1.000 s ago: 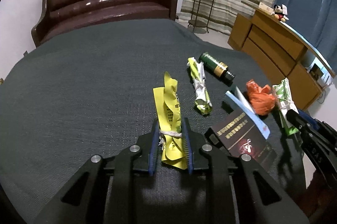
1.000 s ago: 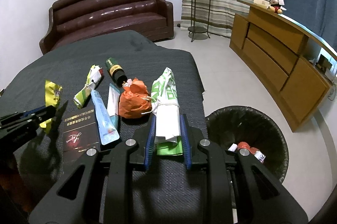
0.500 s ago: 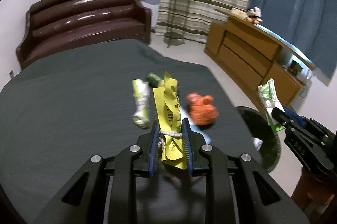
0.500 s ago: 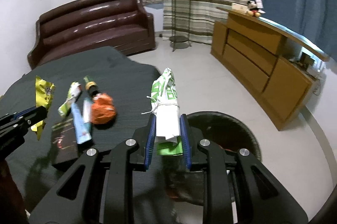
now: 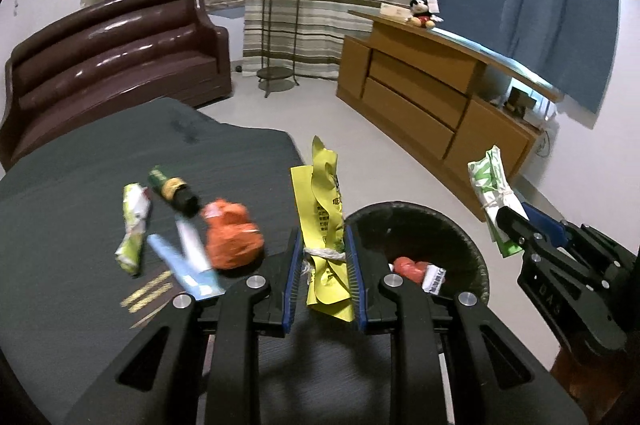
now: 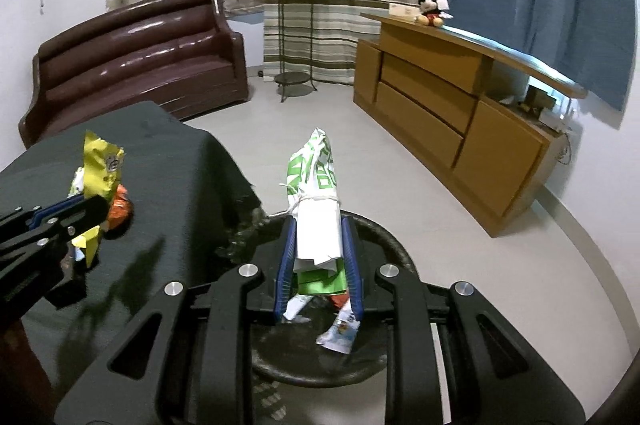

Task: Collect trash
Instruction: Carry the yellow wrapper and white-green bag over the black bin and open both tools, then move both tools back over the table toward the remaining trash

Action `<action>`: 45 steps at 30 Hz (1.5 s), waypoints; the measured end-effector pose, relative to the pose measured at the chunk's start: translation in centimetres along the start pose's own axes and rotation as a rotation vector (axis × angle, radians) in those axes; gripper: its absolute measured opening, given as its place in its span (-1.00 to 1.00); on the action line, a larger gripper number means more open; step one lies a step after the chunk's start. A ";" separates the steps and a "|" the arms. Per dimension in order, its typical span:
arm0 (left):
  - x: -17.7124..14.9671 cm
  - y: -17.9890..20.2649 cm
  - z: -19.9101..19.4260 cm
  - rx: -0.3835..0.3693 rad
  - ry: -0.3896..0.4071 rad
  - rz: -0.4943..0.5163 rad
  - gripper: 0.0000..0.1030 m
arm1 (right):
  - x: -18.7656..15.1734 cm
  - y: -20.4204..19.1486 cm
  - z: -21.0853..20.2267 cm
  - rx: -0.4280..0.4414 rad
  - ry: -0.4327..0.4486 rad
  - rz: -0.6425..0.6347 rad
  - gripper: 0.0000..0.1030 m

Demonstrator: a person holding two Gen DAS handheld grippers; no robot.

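Note:
My left gripper [image 5: 321, 245] is shut on a yellow wrapper [image 5: 320, 201] tied with white string, held at the right edge of the dark table [image 5: 80, 193]. My right gripper [image 6: 319, 237] is shut on a green-and-white wrapper [image 6: 316, 177], also tied with string, hanging over the black trash bin [image 6: 384, 237]. That bin [image 5: 452, 233] stands on the floor beside the table and holds red and white scraps. An orange crumpled bag [image 5: 230, 239], a dark bottle [image 5: 172, 189], a green-white wrapper [image 5: 134, 225] and a blue tube [image 5: 180, 261] lie on the table.
A brown leather sofa [image 5: 112, 45] stands behind the table. A wooden sideboard [image 5: 432, 93] with a plush toy lines the right wall. A plant stand [image 5: 280, 25] is in front of striped curtains. Pale floor [image 6: 320, 113] stretches between table and sideboard.
Both grippers have swung right with their wrappers, off the middle of the table toward the bin. The right one now hangs over the bin; the left has reached the table's edge.

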State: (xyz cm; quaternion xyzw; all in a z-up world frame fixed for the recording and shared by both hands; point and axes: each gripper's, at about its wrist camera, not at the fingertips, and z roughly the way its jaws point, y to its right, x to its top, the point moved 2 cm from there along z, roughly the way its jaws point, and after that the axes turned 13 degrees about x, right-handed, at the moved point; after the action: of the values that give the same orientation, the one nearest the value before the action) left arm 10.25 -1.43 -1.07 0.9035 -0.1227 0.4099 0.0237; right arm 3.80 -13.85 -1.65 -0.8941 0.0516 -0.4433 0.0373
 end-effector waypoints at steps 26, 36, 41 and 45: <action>-0.6 6.4 3.6 0.026 -0.051 0.102 -0.28 | -0.6 4.2 1.6 -0.016 -0.014 0.084 -0.51; -0.6 5.0 2.9 0.058 -0.065 0.061 0.11 | -0.6 3.6 1.3 -0.013 -0.002 0.081 -0.12; -1.0 3.4 1.7 0.087 -0.067 0.043 0.13 | -0.8 1.9 1.4 0.028 -0.009 0.055 0.08; -1.5 1.6 0.5 0.125 -0.063 0.018 0.17 | -1.2 0.2 1.6 0.076 -0.036 0.045 0.11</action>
State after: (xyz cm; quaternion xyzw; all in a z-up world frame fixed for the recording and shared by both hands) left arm 9.24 -2.75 -2.61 0.9146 -0.1058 0.3882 -0.0403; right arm 4.35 -13.91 -3.64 -0.8986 0.0544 -0.4277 0.0821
